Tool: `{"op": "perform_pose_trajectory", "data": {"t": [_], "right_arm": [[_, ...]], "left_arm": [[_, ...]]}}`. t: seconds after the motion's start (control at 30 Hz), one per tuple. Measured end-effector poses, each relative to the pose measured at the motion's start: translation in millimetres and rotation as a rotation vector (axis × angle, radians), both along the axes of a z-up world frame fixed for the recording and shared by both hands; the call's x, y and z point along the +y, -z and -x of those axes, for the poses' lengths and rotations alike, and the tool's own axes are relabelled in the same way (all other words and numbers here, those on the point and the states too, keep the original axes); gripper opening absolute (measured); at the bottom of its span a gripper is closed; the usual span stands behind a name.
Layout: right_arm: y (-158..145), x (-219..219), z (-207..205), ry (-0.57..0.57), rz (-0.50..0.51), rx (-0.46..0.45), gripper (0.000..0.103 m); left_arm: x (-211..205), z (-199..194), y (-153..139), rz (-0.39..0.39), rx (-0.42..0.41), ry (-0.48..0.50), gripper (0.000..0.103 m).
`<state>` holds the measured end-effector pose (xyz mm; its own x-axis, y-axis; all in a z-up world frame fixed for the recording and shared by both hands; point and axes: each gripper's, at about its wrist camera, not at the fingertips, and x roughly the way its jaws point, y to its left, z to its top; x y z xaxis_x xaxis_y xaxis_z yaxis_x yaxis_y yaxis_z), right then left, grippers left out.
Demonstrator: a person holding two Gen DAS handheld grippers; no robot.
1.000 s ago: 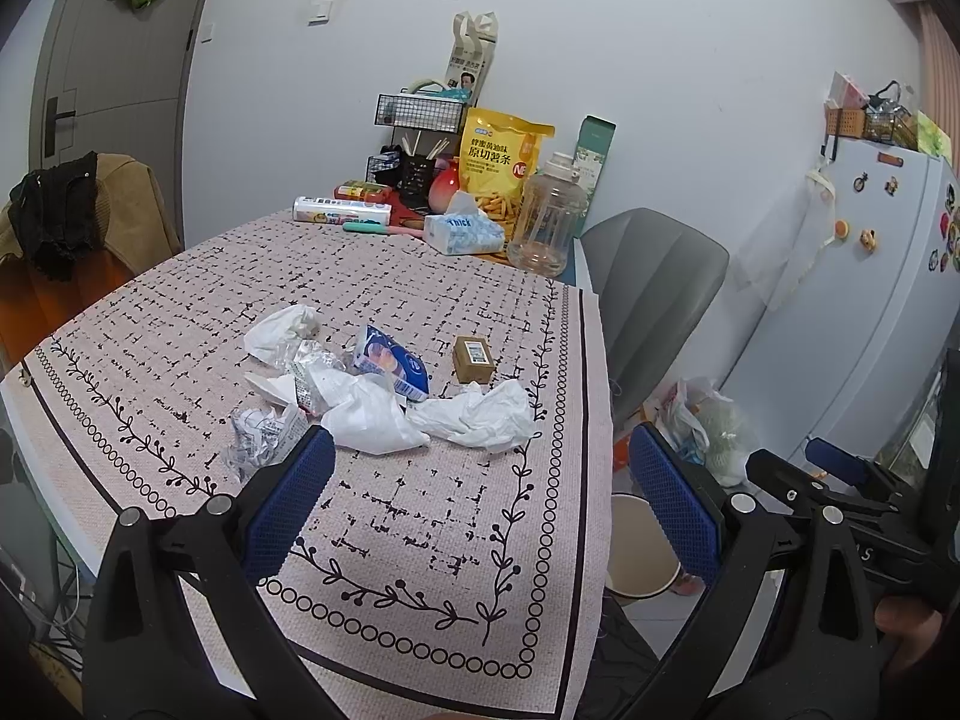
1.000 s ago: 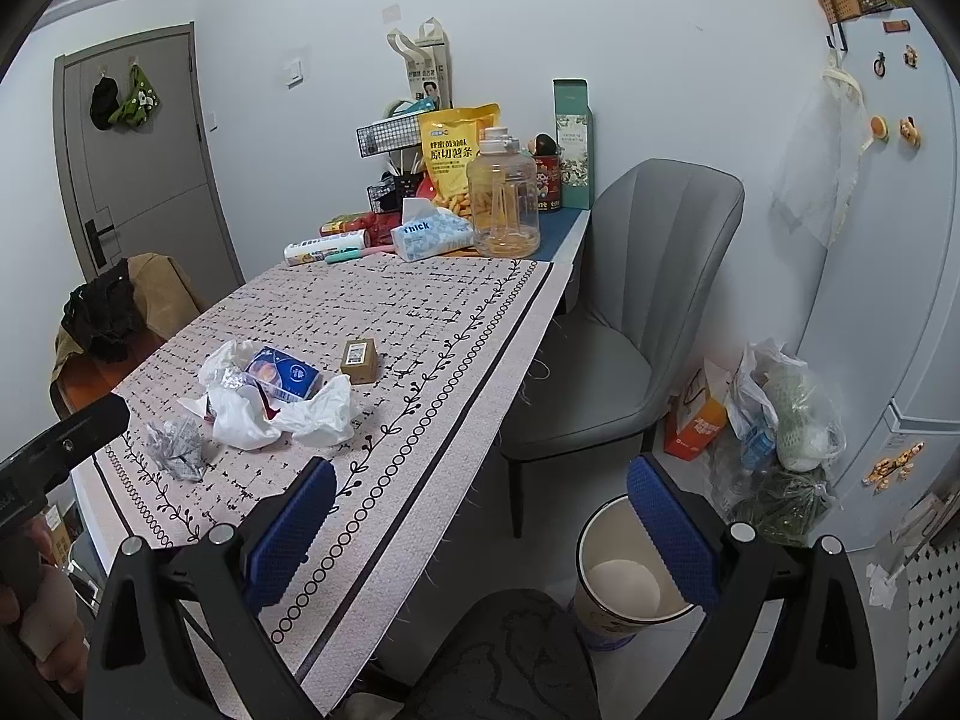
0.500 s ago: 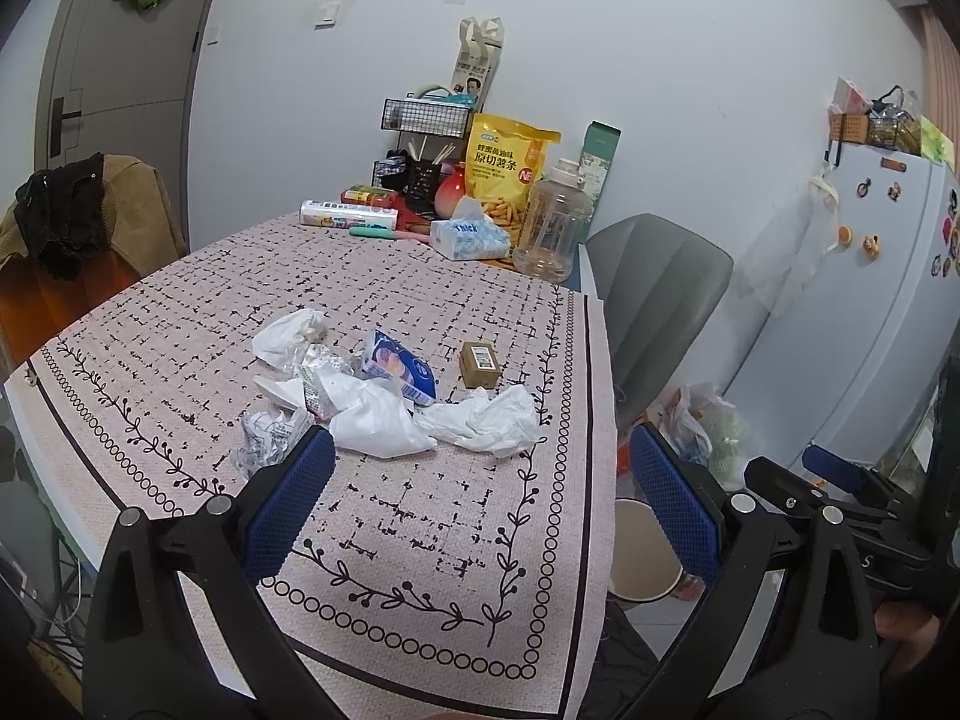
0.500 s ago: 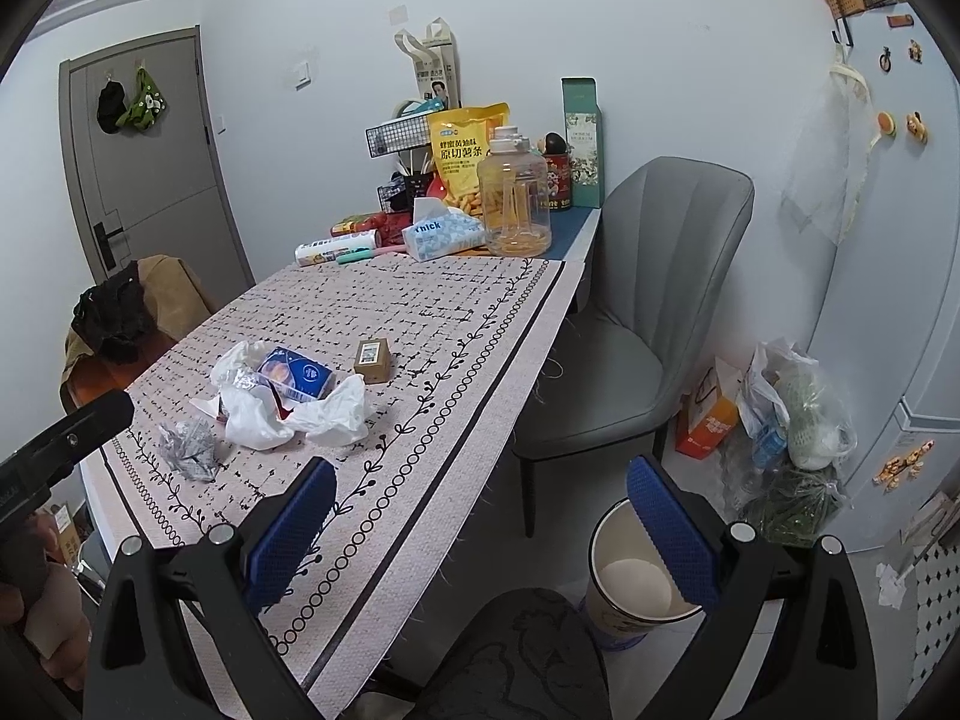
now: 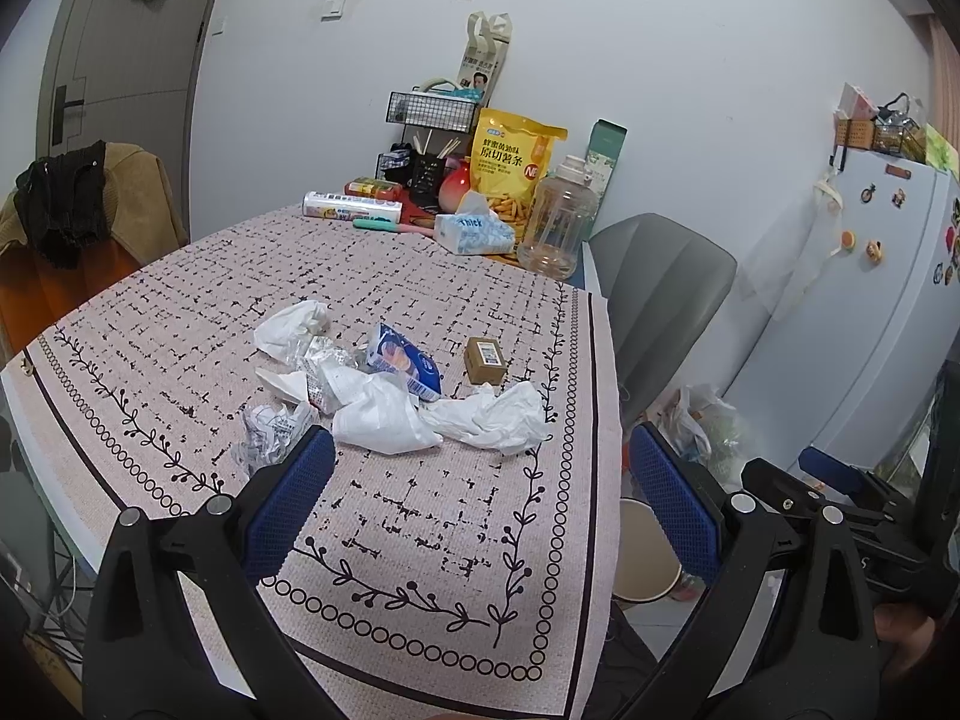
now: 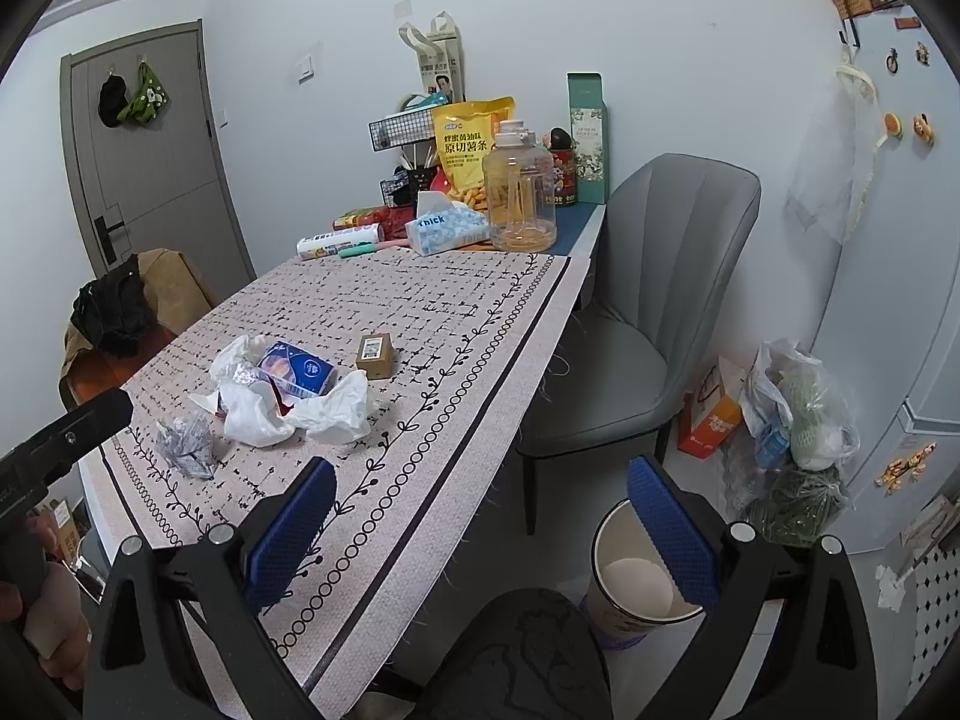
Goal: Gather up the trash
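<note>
A heap of trash lies on the patterned tablecloth (image 5: 420, 510): crumpled white tissues (image 5: 486, 417), a blue snack wrapper (image 5: 402, 363), a small brown box (image 5: 485, 359) and a crumpled foil wrapper (image 5: 270, 429). The same heap shows in the right wrist view, with tissues (image 6: 336, 411), wrapper (image 6: 297, 372) and box (image 6: 375, 354). A white bin (image 6: 636, 582) stands on the floor beside the table. My left gripper (image 5: 477, 492) is open and empty, just short of the heap. My right gripper (image 6: 480, 510) is open and empty, above the table's right edge and the bin.
A grey chair (image 6: 654, 312) stands at the table's right side. Snack bag (image 5: 510, 162), plastic jug (image 5: 558, 222), tissue pack (image 5: 474, 234) and a wire rack crowd the far end. Plastic bags (image 6: 798, 414) lie by the white fridge (image 5: 888, 312). A draped chair (image 5: 72, 222) stands left.
Both grippers have drifted slightly forward and up; the trash heap sits a little lower and larger in view. Nothing was grasped.
</note>
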<state>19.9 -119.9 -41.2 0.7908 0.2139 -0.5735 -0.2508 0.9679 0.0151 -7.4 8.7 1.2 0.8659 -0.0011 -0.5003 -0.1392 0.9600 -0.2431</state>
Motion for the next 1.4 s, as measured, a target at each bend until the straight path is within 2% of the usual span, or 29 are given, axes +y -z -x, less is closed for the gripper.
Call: {"op": "perform_pose_trajectory", "data": {"t": [0.33,0.8,1.2,1.27,1.4], "right_arm": [[7.1,19.8,-16.8,-0.071,-0.01,0.024,0.095],[36.0,71.8,-48.1,-0.231,-0.019,0.114,0.095],[61.2,101.2,-89.3,-0.28,-0.035,0.212,0.084],[64.9,105.0,-95.5,-0.285,-0.038,0.223,0.083],[73.1,113.1,-108.8,-0.296,-0.036,0.252,0.076]], "left_arm": [[17.0,-10.0,12.4,0.02,0.035,-0.019,0.097],[80.5,-20.7,51.4,0.088,0.129,-0.122,0.093],[113.8,-51.9,84.6,0.119,0.215,-0.17,0.086],[115.7,-57.8,88.7,0.12,0.228,-0.172,0.084],[120.4,-67.2,95.4,0.144,0.253,-0.173,0.065]]}}
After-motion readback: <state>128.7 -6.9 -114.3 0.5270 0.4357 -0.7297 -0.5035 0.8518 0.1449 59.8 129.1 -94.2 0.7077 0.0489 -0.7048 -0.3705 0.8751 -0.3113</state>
